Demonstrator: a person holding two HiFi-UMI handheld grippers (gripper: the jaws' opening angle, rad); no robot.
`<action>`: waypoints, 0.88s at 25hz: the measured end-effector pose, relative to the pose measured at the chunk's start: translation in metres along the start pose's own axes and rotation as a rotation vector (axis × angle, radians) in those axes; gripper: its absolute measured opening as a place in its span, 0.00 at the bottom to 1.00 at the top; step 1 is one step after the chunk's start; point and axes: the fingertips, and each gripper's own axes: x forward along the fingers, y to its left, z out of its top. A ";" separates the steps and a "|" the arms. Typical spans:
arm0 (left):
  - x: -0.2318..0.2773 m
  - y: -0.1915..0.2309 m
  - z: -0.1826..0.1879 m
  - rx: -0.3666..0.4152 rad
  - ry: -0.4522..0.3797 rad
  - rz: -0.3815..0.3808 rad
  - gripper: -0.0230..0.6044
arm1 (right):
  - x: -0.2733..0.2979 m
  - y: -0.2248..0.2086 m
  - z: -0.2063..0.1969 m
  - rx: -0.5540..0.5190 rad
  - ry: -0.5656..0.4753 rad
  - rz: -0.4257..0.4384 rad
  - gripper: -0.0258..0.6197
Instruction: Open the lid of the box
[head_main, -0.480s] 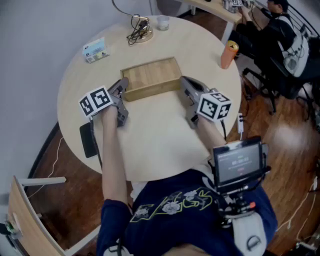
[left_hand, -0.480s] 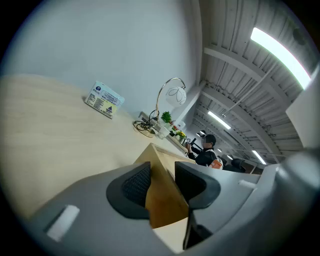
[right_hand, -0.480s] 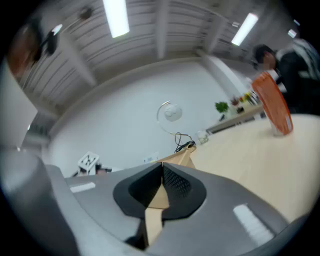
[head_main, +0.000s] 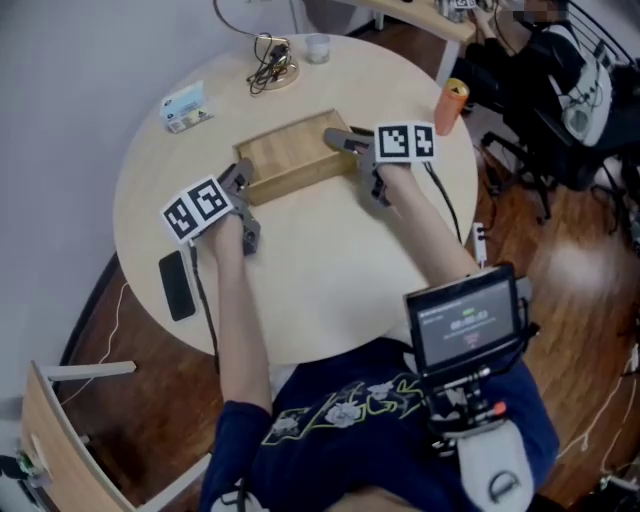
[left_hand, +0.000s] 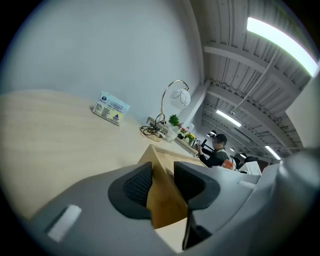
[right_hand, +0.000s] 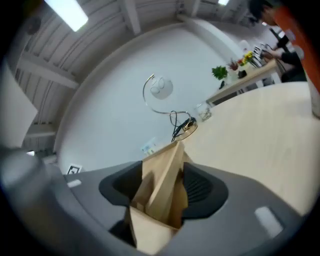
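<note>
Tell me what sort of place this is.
Probably a shared office or lab workroom: a pale round table with a desk lamp and cables, a person seated at a desk beyond it, and strip lights on a bare ribbed ceiling.

Round worktop (head_main: 320, 270), pale wood. Far-left edge: small blue-white pack (head_main: 185, 107). Far edge: coiled cable (head_main: 268, 62) on a lamp base, clear cup (head_main: 318, 47) just beside it. Right edge: orange can (head_main: 451, 106), upright. Near-left edge: black phone (head_main: 177, 285), flat.
</note>
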 end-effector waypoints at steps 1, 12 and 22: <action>-0.001 0.000 0.000 0.029 -0.002 0.013 0.26 | 0.005 0.000 -0.005 0.026 0.028 0.024 0.37; 0.000 -0.004 0.005 0.128 -0.034 0.054 0.17 | -0.144 -0.082 0.022 0.439 -0.360 -0.028 0.16; -0.030 0.015 0.009 0.123 -0.073 0.153 0.13 | -0.160 -0.084 0.032 0.285 -0.506 -0.109 0.16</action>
